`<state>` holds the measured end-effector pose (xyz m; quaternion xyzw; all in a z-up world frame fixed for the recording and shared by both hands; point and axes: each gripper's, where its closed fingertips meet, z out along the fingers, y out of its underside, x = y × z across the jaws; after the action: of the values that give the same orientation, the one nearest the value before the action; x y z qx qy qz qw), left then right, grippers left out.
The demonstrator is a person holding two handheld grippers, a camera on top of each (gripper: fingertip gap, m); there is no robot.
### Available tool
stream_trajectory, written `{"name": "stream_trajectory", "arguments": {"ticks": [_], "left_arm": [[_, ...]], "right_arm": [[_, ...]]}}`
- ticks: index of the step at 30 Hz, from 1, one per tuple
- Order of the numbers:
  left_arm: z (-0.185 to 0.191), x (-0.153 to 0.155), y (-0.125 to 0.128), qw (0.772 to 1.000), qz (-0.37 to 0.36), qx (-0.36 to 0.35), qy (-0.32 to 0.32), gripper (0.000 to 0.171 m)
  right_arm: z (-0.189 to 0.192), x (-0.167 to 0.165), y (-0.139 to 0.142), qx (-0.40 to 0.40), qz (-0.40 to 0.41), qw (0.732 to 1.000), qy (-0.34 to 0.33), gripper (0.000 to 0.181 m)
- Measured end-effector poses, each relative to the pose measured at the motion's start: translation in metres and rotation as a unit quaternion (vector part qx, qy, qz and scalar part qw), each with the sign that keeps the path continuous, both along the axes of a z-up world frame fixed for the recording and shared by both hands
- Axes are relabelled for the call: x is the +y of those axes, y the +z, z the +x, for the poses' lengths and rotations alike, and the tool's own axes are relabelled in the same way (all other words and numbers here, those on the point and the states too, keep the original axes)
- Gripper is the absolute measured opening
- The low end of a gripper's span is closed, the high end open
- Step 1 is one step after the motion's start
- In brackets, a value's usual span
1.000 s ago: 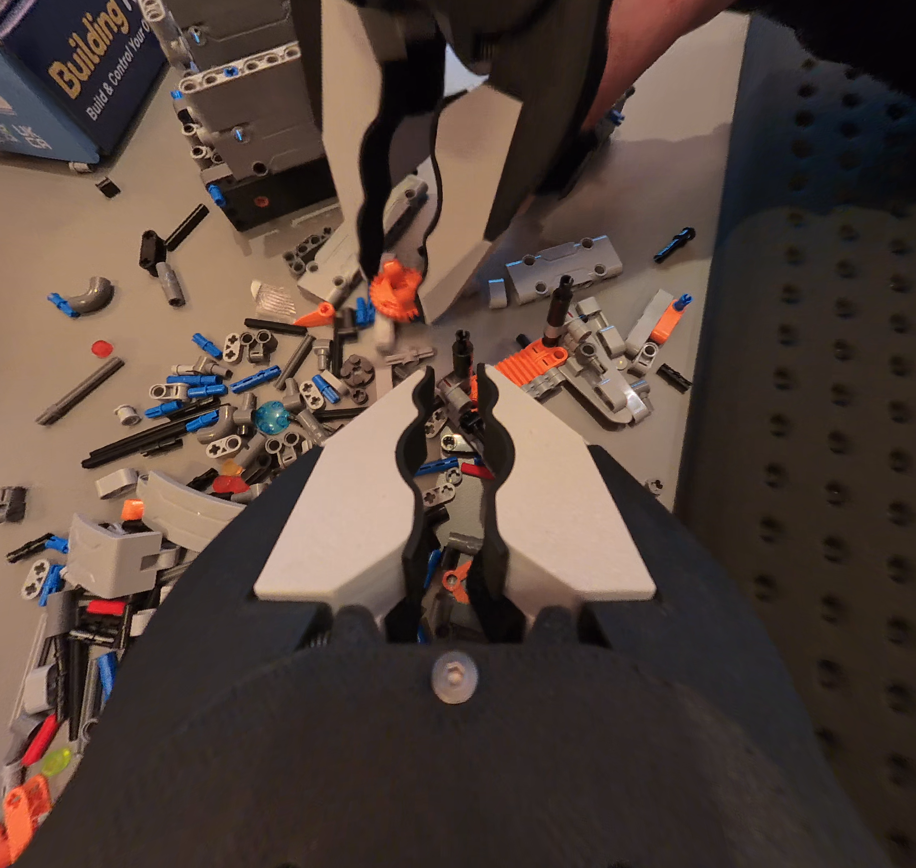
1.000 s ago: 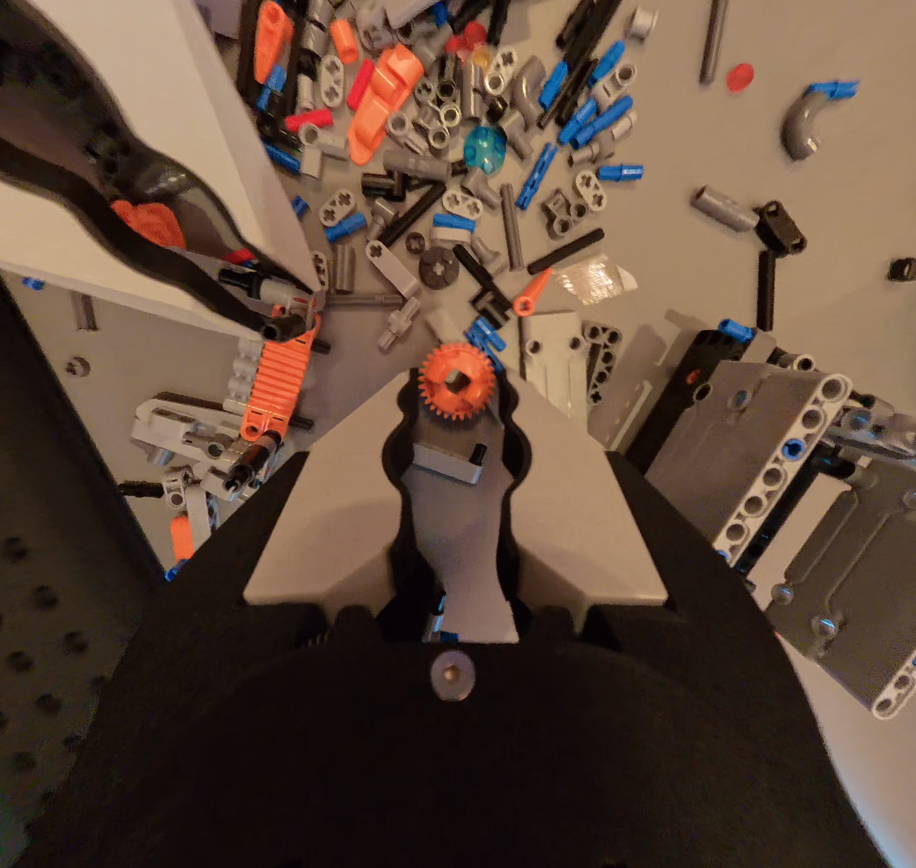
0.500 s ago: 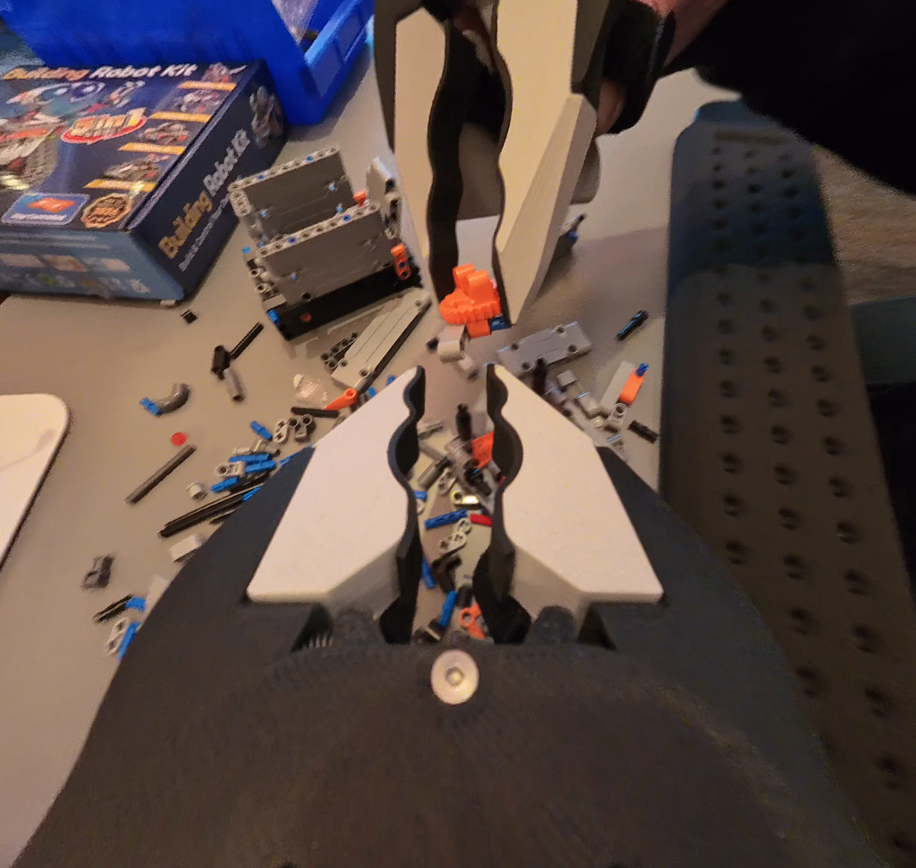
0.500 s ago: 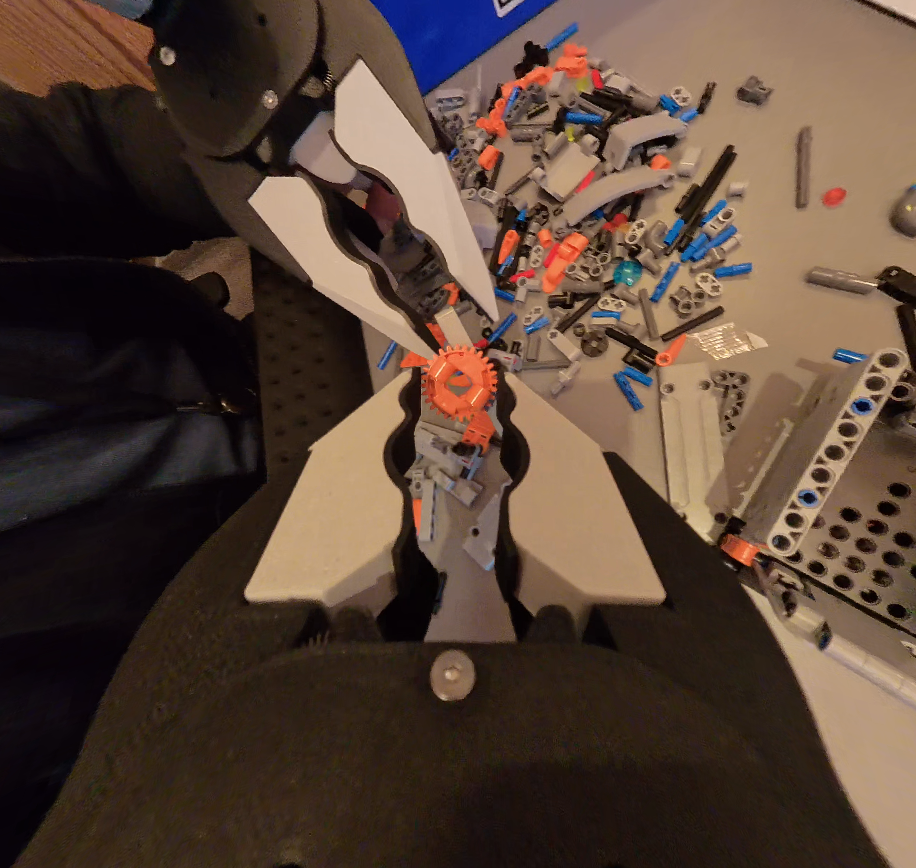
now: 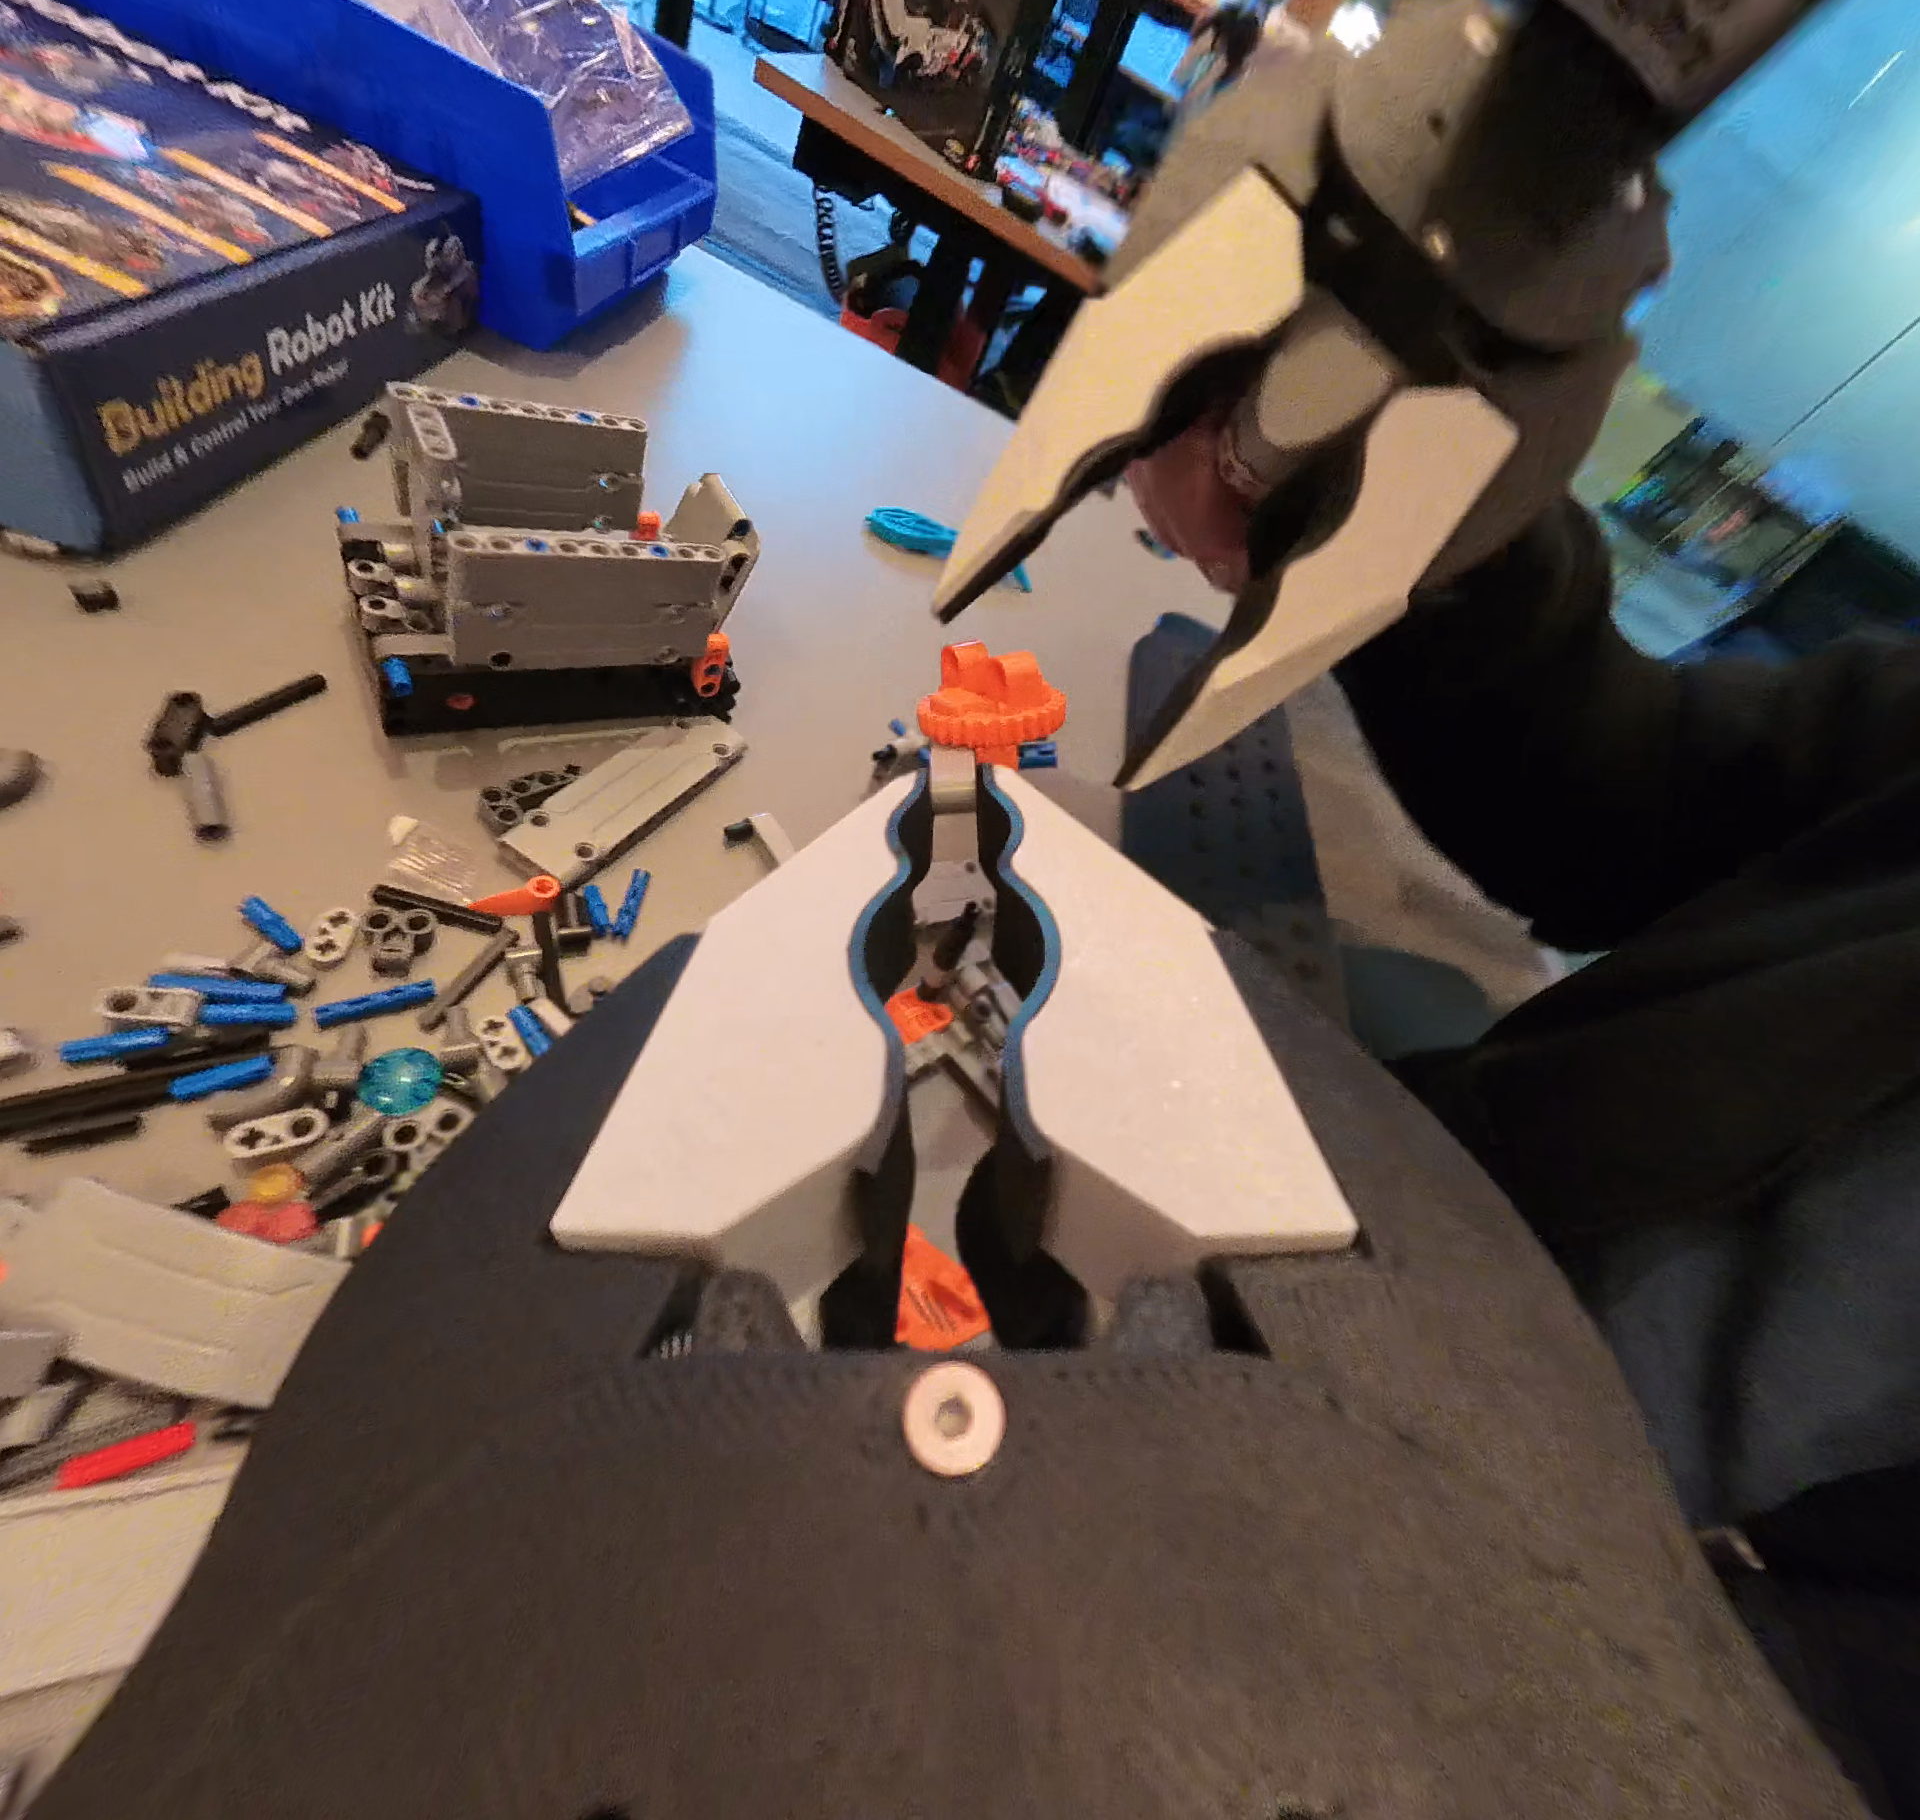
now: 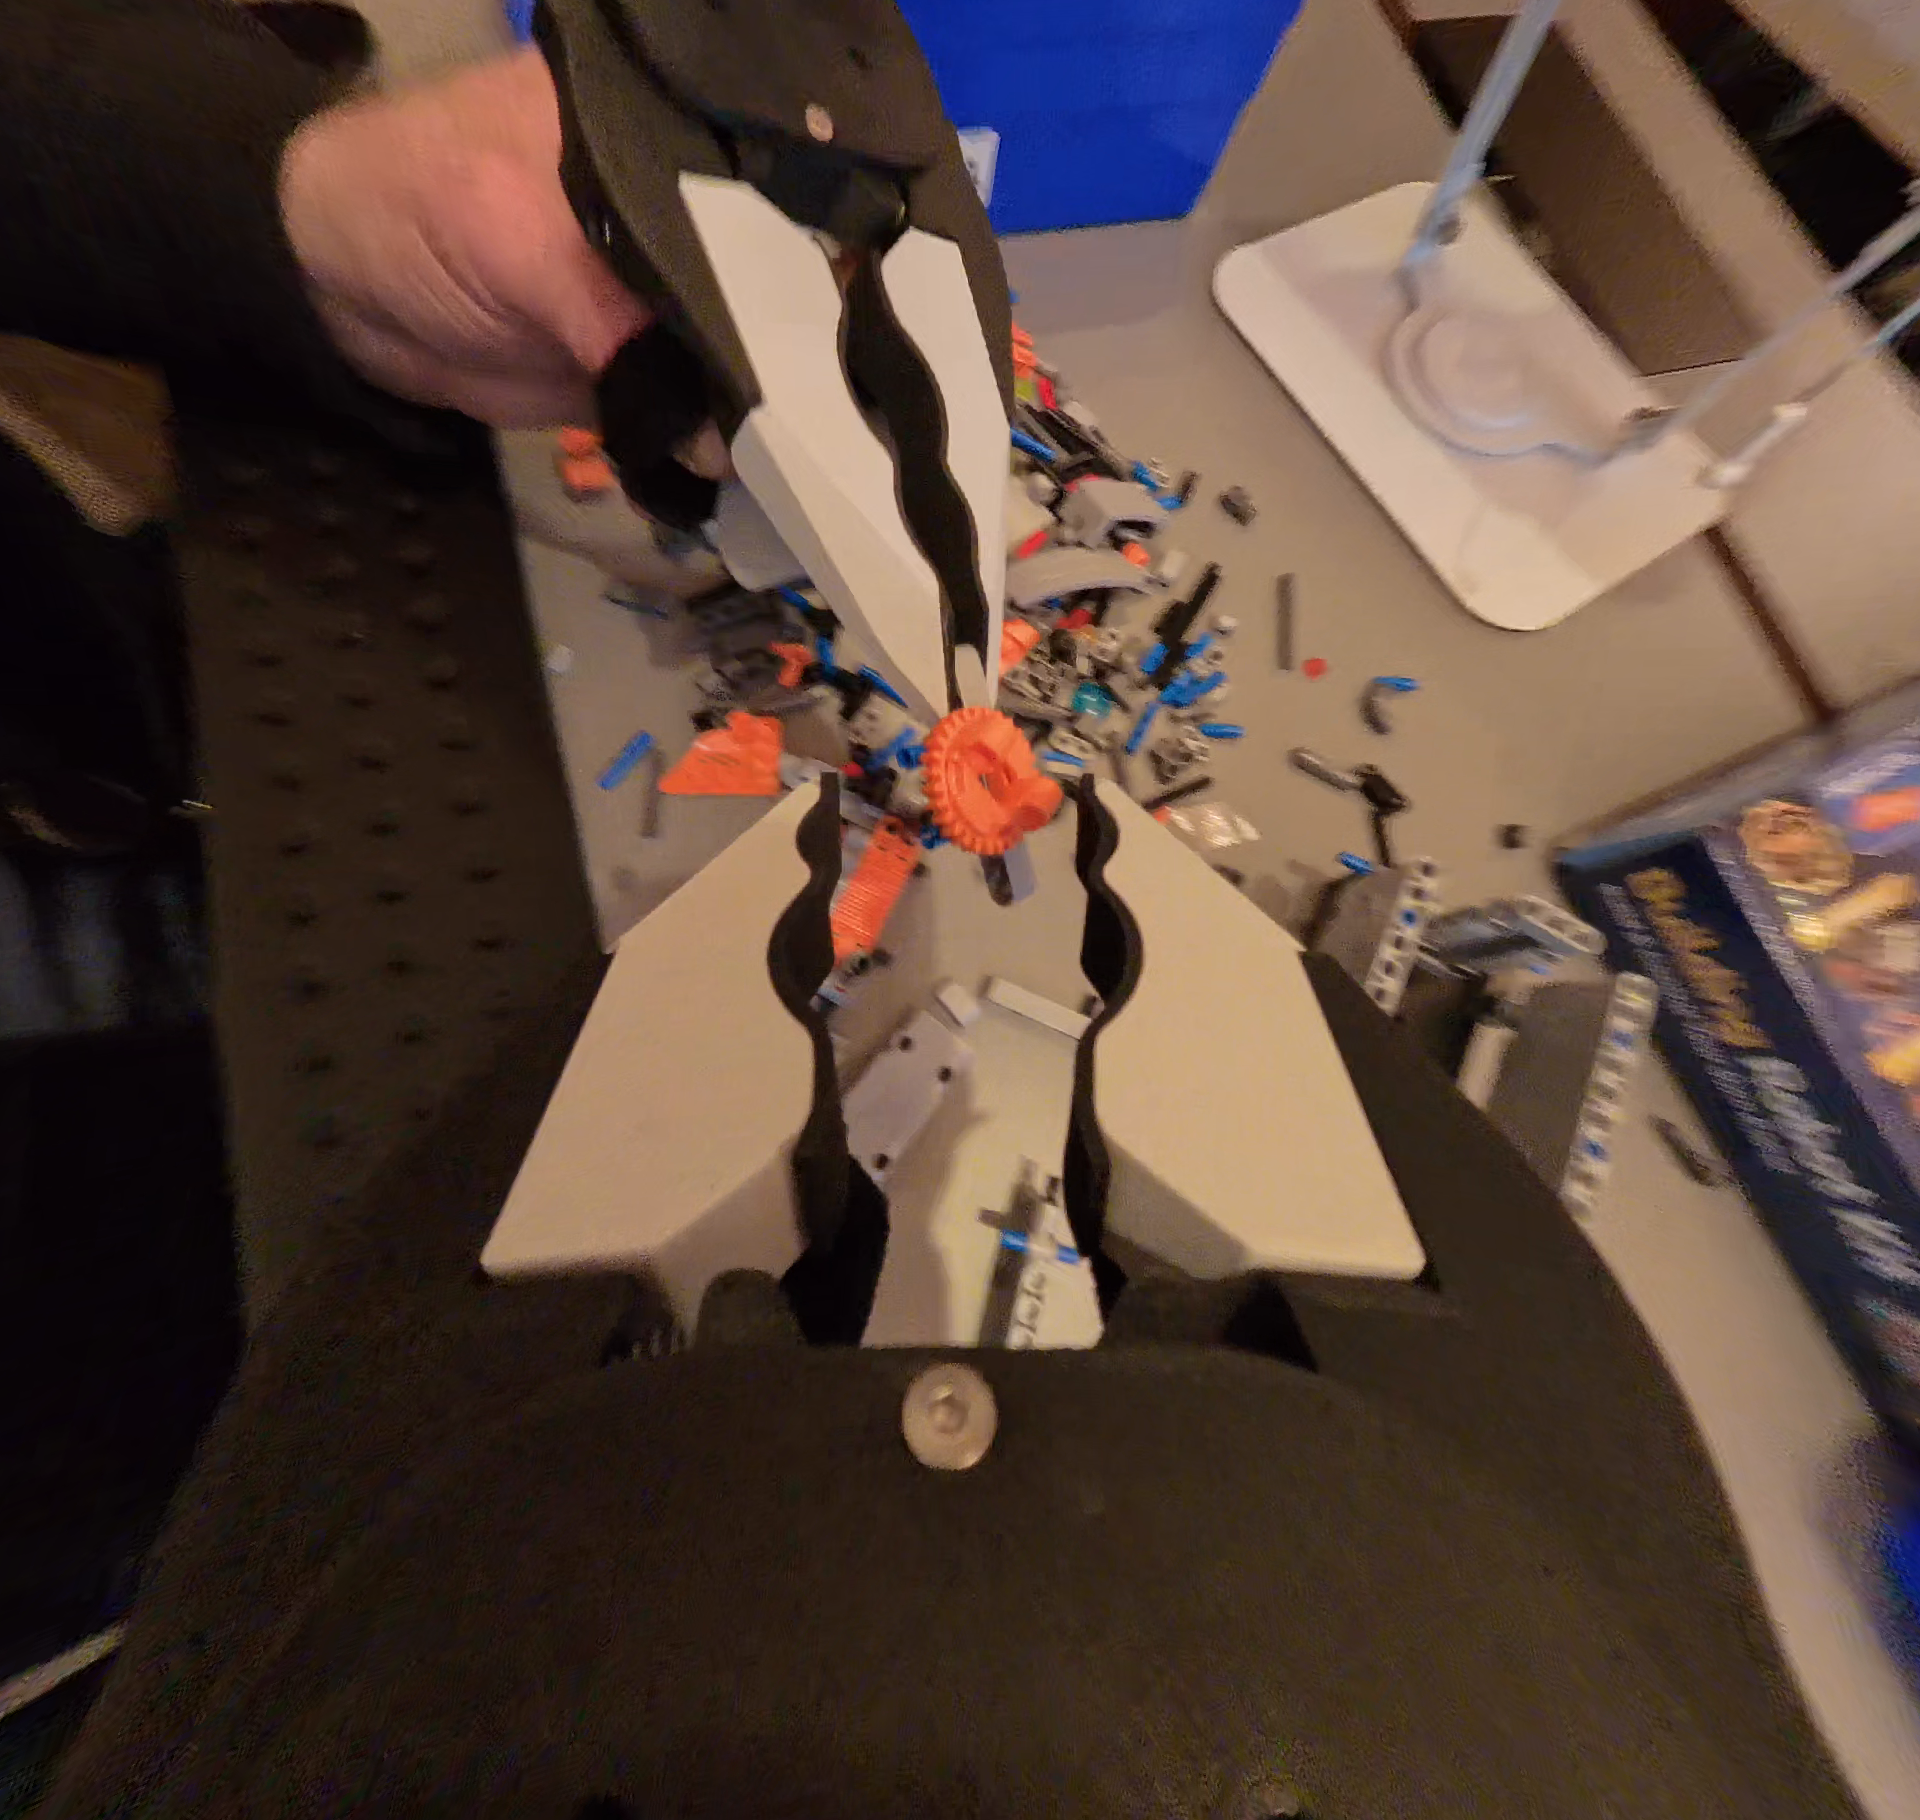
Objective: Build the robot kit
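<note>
Surface: we log 1 grey table [image 5: 831,420] | Behind: wooden shelves [image 5: 935,181] on dark legs | Right: bluish glass wall [image 5: 1787,243]

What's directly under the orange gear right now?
A grey piece sits under the orange gear, pinched between the fingers of the left gripper. How the two join is hidden by the gear's rim.

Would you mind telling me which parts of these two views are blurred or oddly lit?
Left wrist view: the orange gear is sharp, the right gripper motion-blurred, the background bluish. Right wrist view: warm, dim light; the blue box and the hand smear towards the edges.
</note>
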<state>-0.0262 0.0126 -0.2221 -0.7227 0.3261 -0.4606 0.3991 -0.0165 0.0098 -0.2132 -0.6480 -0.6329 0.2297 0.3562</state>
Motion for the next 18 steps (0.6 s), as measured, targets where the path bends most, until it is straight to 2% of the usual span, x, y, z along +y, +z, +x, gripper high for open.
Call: {"name": "stream_trajectory", "arguments": {"ticks": [2, 4, 6, 14, 18], "left_arm": [[0.0, 0.001, 0.001, 0.999, -0.029, -0.025, -0.003, 0.005], [0.002, 0.0, 0.002, 0.998, -0.046, -0.039, -0.011, 0.005], [0.004, -0.001, 0.0, 0.998, -0.051, -0.034, -0.011, 0.005], [0.007, -0.004, 0.007, 0.997, -0.059, -0.041, -0.037, 0.006], [0.008, -0.007, 0.013, 0.996, -0.06, -0.04, -0.061, 0.006]], "right_arm": [[0.003, 0.005, -0.004, -0.029, 0.068, 0.997, -0.023, 0.043], [-0.001, 0.004, -0.003, -0.03, 0.119, 0.992, -0.018, 0.037], [-0.002, 0.003, -0.004, -0.038, 0.145, 0.989, -0.009, 0.019], [0.002, -0.001, 0.003, -0.004, 0.073, 0.997, -0.017, 0.014], [0.003, -0.004, 0.008, 0.044, 0.012, 0.998, -0.035, 0.013]]}}
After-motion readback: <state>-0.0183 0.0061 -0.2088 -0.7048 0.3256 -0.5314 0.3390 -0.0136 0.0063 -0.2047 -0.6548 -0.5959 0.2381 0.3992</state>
